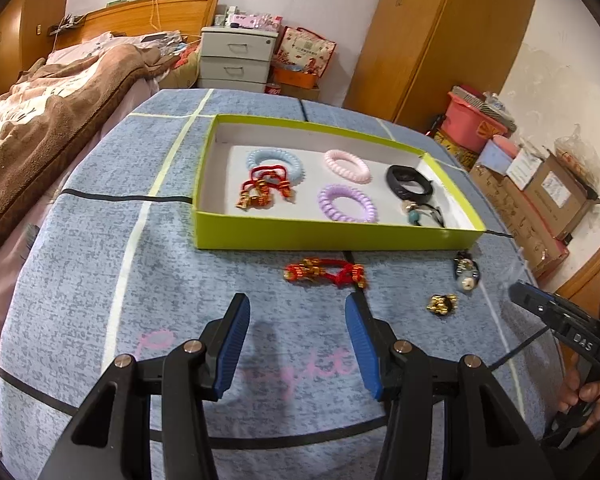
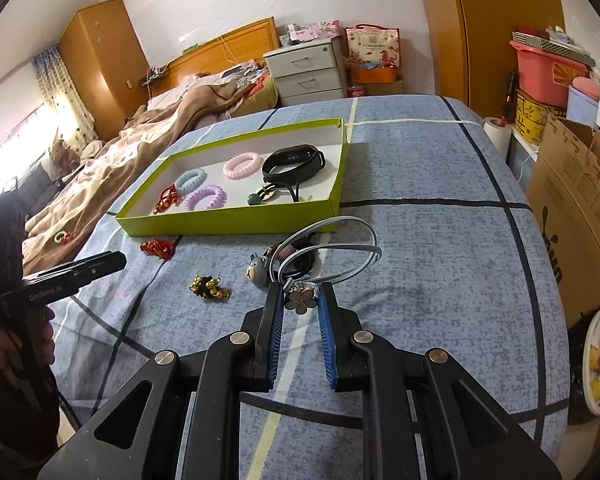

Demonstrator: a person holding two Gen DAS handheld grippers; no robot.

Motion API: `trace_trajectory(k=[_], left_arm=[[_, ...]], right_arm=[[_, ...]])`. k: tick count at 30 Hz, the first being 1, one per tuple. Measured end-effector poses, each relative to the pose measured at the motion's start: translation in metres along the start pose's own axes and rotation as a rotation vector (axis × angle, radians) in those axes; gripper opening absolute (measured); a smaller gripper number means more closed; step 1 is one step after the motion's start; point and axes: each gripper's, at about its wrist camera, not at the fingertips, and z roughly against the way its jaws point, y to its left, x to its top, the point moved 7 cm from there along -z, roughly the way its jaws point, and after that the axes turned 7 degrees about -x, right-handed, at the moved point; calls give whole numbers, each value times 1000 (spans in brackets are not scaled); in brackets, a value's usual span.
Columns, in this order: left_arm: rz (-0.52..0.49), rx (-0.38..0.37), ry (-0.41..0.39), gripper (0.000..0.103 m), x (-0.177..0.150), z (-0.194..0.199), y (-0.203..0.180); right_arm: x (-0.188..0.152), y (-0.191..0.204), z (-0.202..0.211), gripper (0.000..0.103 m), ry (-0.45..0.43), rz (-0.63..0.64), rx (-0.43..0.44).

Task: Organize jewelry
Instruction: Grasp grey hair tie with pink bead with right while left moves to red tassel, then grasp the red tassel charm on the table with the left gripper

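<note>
A green-walled box (image 1: 332, 236) (image 2: 228, 222) sits on the blue bedspread and holds three coil hair ties, a red-and-gold bracelet (image 1: 266, 188), a black wristband (image 1: 408, 184) (image 2: 294, 162) and a bead pendant. My left gripper (image 1: 298, 312) is open and empty, just short of a red-and-gold bracelet (image 1: 326, 274) (image 2: 158, 248) lying before the box. My right gripper (image 2: 300, 300) is shut on a grey cord necklace (image 2: 332, 246) with a flower charm (image 2: 300, 299), held just above the spread. A gold clip (image 1: 442, 304) (image 2: 210, 286) and a bear charm (image 1: 466, 272) (image 2: 258, 270) lie nearby.
A bed with a brown blanket (image 1: 52, 120) lies to the left. A white drawer unit (image 1: 236, 58) and a wardrobe (image 1: 432, 36) stand behind. Cardboard boxes (image 2: 576, 200) and a pink bin (image 2: 544, 70) crowd the right side.
</note>
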Motion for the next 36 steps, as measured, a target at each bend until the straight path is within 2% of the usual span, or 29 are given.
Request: trace_trajectory(k=[3, 6, 10, 14, 19, 27, 29, 32, 34, 35, 36], left_arm=[[-10, 19, 8, 52, 5, -6, 3], [-39, 0, 15, 59, 9, -12, -3], [-78, 9, 33, 59, 14, -23, -12], [-110, -29, 58, 59, 16, -33, -25], [-137, 19, 86, 59, 13, -44, -27], [-151, 48, 72, 59, 13, -45, -27], [-150, 56, 71, 56, 13, -44, -26], [-144, 65, 67, 43, 13, -41, -24], [-133, 54, 64, 39, 13, -40, -23], [-127, 48, 61, 36, 13, -39, -22], [-124, 46, 60, 26, 13, -39, -21]], right_arm=[[0, 0, 0, 18, -1, 4, 3], [0, 2, -2, 18, 2, 7, 9], [1, 2, -3, 18, 3, 7, 15], [1, 5, -5, 18, 9, 14, 22], [2, 6, -6, 18, 10, 24, 28], [1, 7, -10, 18, 16, 26, 38], [1, 7, -10, 18, 15, 26, 36], [1, 8, -10, 18, 16, 27, 37], [1, 8, -9, 18, 15, 30, 35], [1, 8, -9, 18, 14, 29, 37], [1, 8, -9, 18, 14, 30, 37]])
